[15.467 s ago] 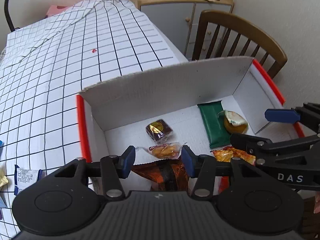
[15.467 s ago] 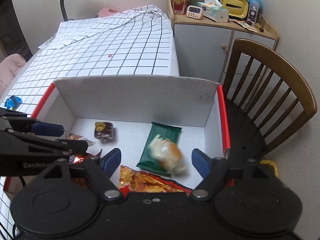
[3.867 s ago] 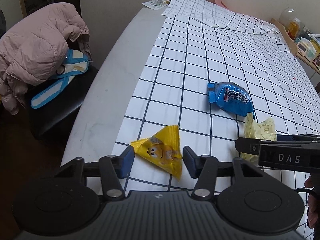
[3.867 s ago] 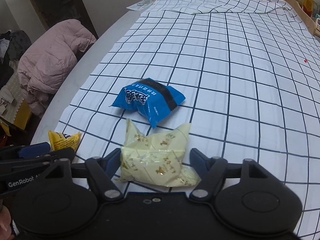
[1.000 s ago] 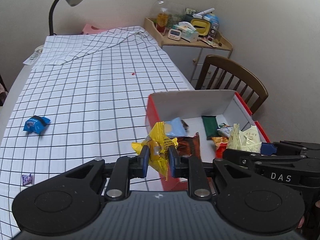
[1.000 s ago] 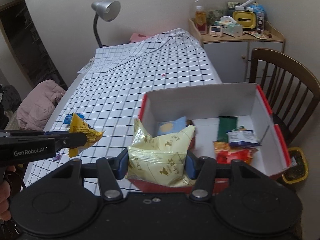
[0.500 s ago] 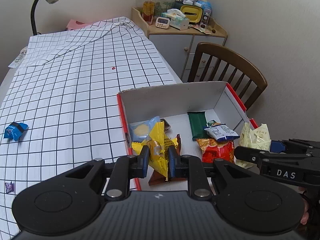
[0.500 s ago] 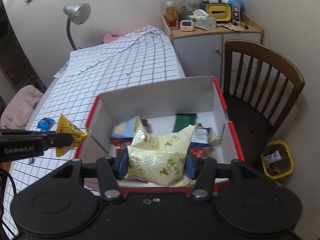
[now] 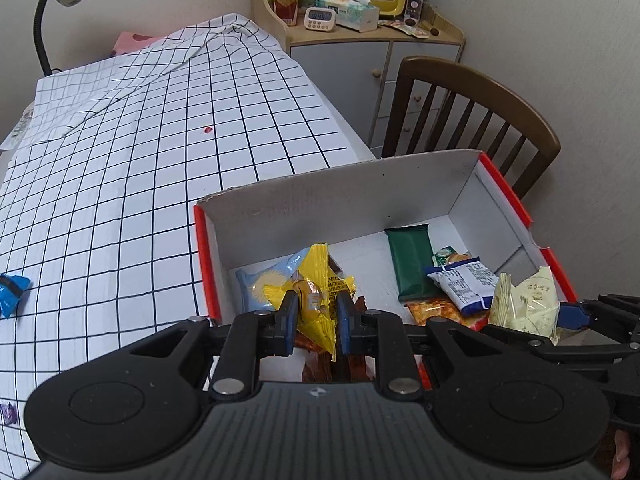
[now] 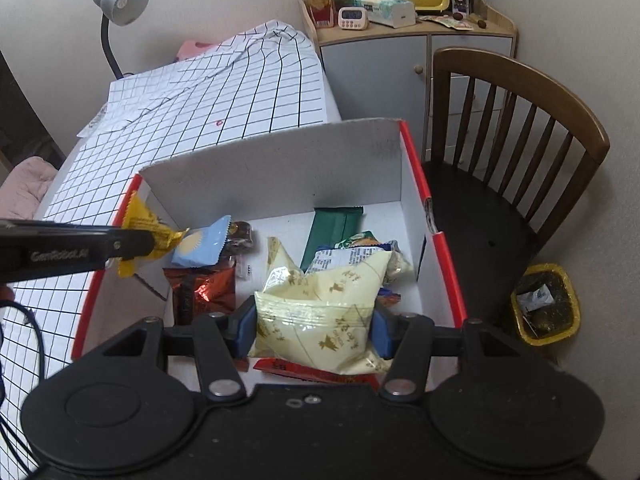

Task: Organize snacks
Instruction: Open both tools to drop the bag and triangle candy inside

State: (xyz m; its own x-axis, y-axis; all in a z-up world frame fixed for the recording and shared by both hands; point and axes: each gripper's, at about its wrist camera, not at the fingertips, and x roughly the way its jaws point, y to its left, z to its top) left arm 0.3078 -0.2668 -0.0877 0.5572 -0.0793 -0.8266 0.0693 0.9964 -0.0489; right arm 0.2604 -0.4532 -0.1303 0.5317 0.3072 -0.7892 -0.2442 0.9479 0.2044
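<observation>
A white box with red rims [image 9: 360, 196] [image 10: 280, 160] sits at the table's near right corner and holds several snacks. My left gripper [image 9: 314, 322] is shut on a yellow snack packet [image 9: 316, 300], hanging over the box's left part; that packet [image 10: 138, 220] also shows at the left rim in the right wrist view. Over the box's near side, my right gripper [image 10: 314, 330] is shut on a pale yellow snack bag [image 10: 320, 308] [image 9: 524, 298]. Inside lie a green bar [image 9: 410, 258], a light blue packet [image 10: 200, 246], a white-blue packet [image 9: 464, 284] and a brown-red bag [image 10: 200, 288].
A blue snack packet [image 9: 10, 288] and a small purple one [image 9: 7, 412] lie on the checked tablecloth [image 9: 140, 160] to the left. A wooden chair [image 10: 512, 140] stands right of the box, with a cabinet [image 10: 400, 52] behind it, a lamp [image 10: 120, 4] and a yellow bin [image 10: 544, 308].
Both grippers have moved right and down with their packets, from beside the box's near left corner to over the box. The box now looks closer and larger.
</observation>
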